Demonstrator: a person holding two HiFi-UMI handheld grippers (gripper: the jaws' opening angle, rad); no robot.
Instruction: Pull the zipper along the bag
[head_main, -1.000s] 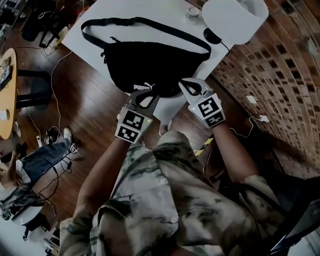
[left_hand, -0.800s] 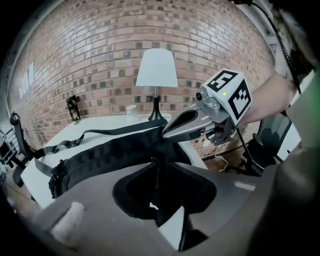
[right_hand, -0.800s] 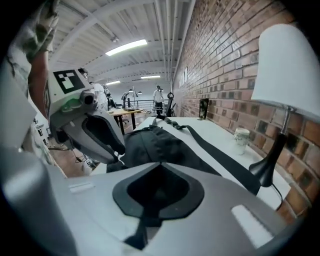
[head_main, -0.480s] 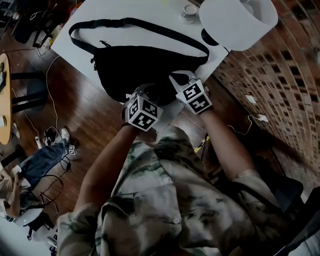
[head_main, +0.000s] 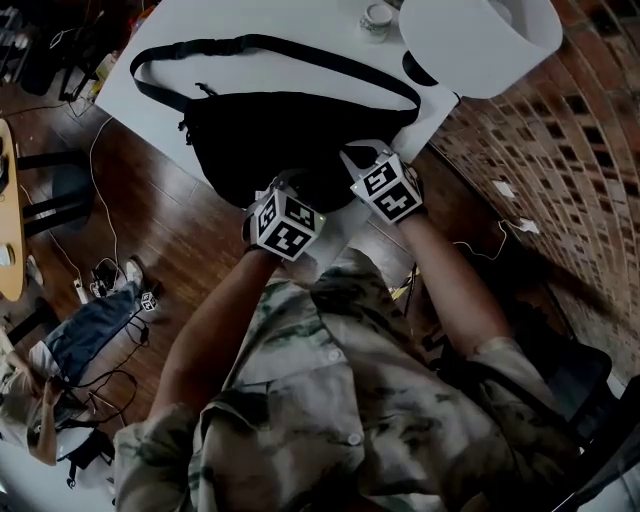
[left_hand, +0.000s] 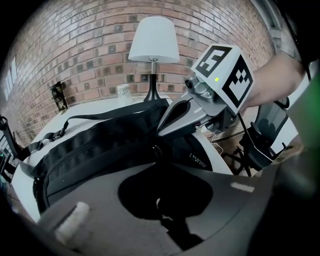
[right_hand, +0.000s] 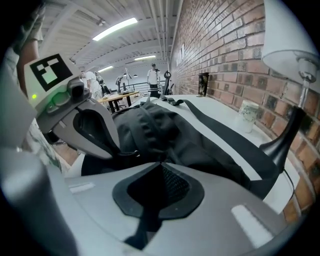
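A black waist bag (head_main: 290, 135) lies on the white table (head_main: 200, 30), its strap (head_main: 270, 45) looped across the far side. Both grippers sit at the bag's near edge, close together. My left gripper (head_main: 285, 183) is shut at the zipper line, and a small metal pull (left_hand: 156, 150) shows just past its tips (left_hand: 160, 167). My right gripper (head_main: 352, 158) is shut on a fold of the bag's fabric (right_hand: 160, 130). In the left gripper view its tips (left_hand: 161, 132) press the bag right beside the pull. The right gripper view shows the left gripper (right_hand: 119, 150) pinching at the seam.
A table lamp with a white shade (head_main: 480, 35) and black base (head_main: 418, 70) stands at the table's far right corner, with a small jar (head_main: 378, 18) next to it. A brick wall (head_main: 560, 150) runs along the right. The near table edge (head_main: 335, 225) lies under the grippers.
Both grippers have moved forward from the table's near edge onto the bag and closed there. Since half a second ago they have barely shifted.
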